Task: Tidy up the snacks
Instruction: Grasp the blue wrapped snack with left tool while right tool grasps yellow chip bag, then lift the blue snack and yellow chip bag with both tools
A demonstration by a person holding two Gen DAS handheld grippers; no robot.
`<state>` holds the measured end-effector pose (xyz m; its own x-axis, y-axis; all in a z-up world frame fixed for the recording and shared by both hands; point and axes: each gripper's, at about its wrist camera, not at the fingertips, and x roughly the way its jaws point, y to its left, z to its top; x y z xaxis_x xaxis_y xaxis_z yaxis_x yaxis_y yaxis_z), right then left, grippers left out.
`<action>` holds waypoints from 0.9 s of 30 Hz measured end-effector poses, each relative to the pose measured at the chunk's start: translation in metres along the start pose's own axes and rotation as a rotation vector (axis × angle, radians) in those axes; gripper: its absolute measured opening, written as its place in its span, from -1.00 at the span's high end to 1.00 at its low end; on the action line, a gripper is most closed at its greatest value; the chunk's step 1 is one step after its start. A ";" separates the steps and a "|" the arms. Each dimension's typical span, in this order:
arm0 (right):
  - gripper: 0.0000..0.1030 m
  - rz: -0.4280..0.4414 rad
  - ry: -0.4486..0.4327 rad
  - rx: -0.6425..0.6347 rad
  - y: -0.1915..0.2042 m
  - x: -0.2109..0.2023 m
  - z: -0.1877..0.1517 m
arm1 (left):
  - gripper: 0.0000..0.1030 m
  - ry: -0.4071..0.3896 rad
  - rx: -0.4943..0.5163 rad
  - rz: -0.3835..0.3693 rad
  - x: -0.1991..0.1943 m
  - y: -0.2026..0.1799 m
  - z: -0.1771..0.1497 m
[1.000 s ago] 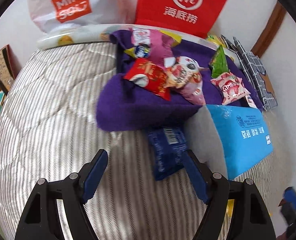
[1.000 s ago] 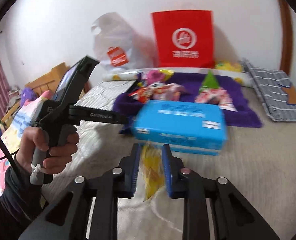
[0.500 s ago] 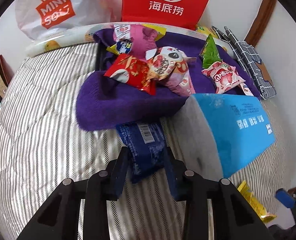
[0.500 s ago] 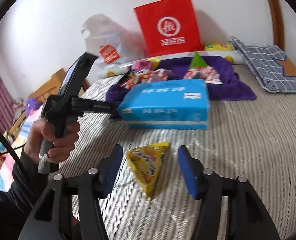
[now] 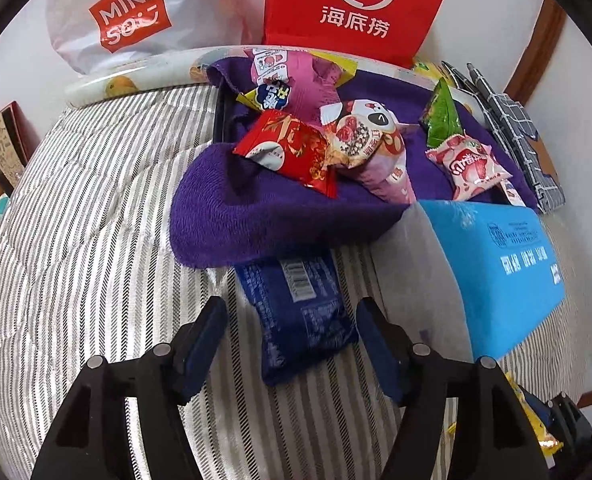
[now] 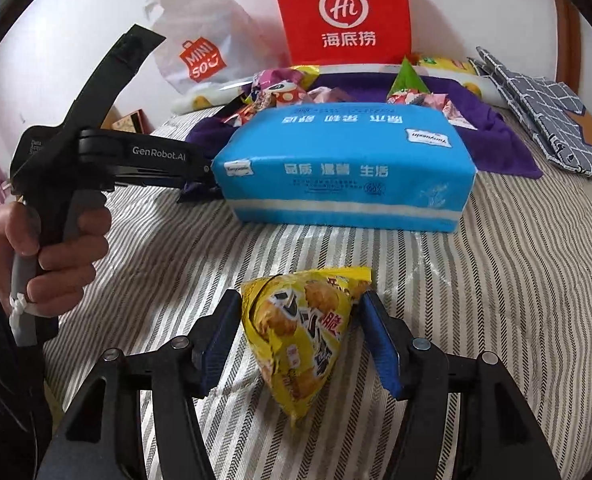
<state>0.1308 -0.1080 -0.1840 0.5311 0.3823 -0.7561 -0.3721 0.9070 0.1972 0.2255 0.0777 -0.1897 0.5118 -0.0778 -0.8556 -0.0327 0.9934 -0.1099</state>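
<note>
A navy packet [image 5: 302,312] and yellow pouch [image 6: 304,332] lie on grey-striped bedding [image 5: 95,240] by a purple towel [image 5: 255,216].

Red bag [image 5: 356,4]: "Hi" logo w/ 海底捞 under it. White plastic bag [image 5: 135,20]: "MINISO" on a red bag-shaped logo. Left gripper [image 6: 95,152] body: "GenRobot.AI". Blue pack [image 6: 348,168]: 品质 温馨 生活. Snack pkts' print too small to read.

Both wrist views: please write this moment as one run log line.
left tool: just opened, dark blue packet between jaws on striped bedcover | right tool: open, astride yellow snack bag | blue tissue pack: beyond
</note>
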 end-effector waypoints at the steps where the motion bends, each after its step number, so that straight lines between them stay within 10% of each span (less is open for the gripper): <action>1: -0.18 -0.002 -0.003 0.003 0.000 0.000 0.000 | -0.27 -0.004 0.000 -0.001 0.001 -0.002 0.000; 9: -0.09 -0.011 -0.016 0.019 0.000 0.000 -0.001 | 0.25 -0.026 0.016 -0.012 0.001 -0.007 0.000; 27: -0.03 -0.106 -0.134 0.123 -0.056 -0.047 0.005 | 0.24 -0.009 0.018 -0.053 -0.031 -0.010 -0.039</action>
<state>0.1308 -0.1760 -0.1565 0.6619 0.2957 -0.6888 -0.2168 0.9551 0.2017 0.1761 0.0670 -0.1821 0.5198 -0.1294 -0.8444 0.0101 0.9893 -0.1454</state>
